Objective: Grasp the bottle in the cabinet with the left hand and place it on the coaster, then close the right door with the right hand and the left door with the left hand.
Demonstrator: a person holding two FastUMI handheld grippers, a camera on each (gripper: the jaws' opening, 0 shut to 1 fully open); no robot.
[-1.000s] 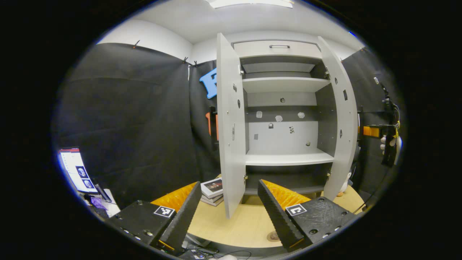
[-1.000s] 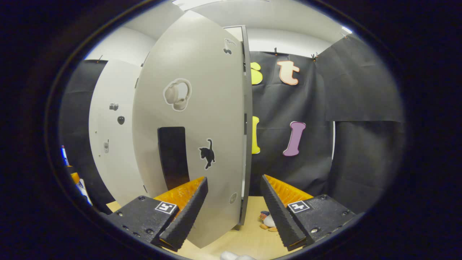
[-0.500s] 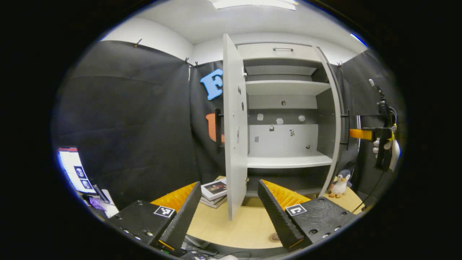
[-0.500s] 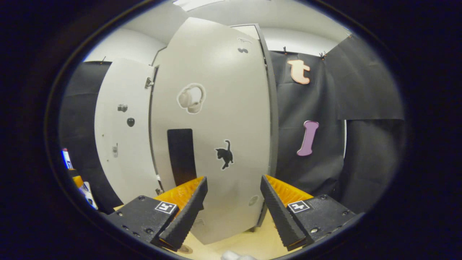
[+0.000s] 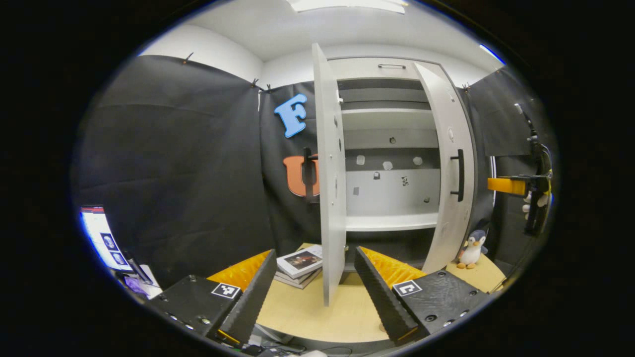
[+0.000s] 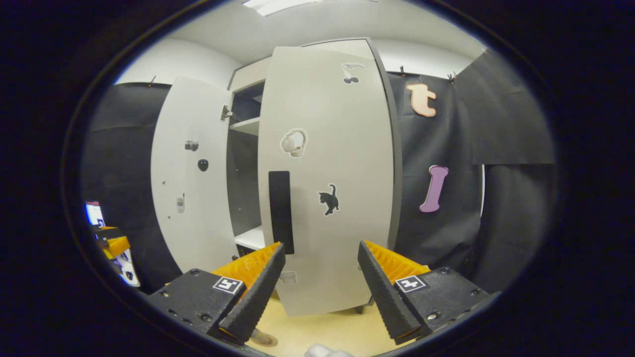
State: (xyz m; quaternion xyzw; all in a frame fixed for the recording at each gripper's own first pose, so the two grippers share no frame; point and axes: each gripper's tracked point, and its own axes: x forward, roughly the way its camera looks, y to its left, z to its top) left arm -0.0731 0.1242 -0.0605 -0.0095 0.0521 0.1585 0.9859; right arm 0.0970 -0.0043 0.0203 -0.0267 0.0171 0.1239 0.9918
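Grey-white laminate makes up the cabinet [image 5: 392,148], which stands ahead of the left gripper [image 5: 315,292] with its shelves bare — no bottle on them, so the first step looks finished. Its right door [image 6: 327,173] is part-way shut, angled across the opening in front of the right gripper [image 6: 320,292] and a little above it; the black handle [image 6: 281,212] hangs just above that gripper's near finger. From the left gripper view the same door slants in from the far side of the opening, handle facing out. The left door [image 5: 330,173] stands wide, edge-on, straight ahead between the left gripper's fingers.

Closing the right door looks like the step in hand. Both claws are spread wide and pinch nothing. The right gripper shows at the far right of the left gripper view, held by a gloved hand [image 5: 533,201], apart from the door face.

Next, in my judgement, the right claw should press the door's outer face near its free edge until it meets the frame — then the left claw can push the left door round.

Smaller things: a stack of books [image 5: 300,263] just past the left claw's near finger, a toy penguin [image 5: 471,248] beyond its other finger. A round disc — perhaps the coaster [image 6: 263,338] — lies below the right claw; whether the bottle stands there I cannot tell.
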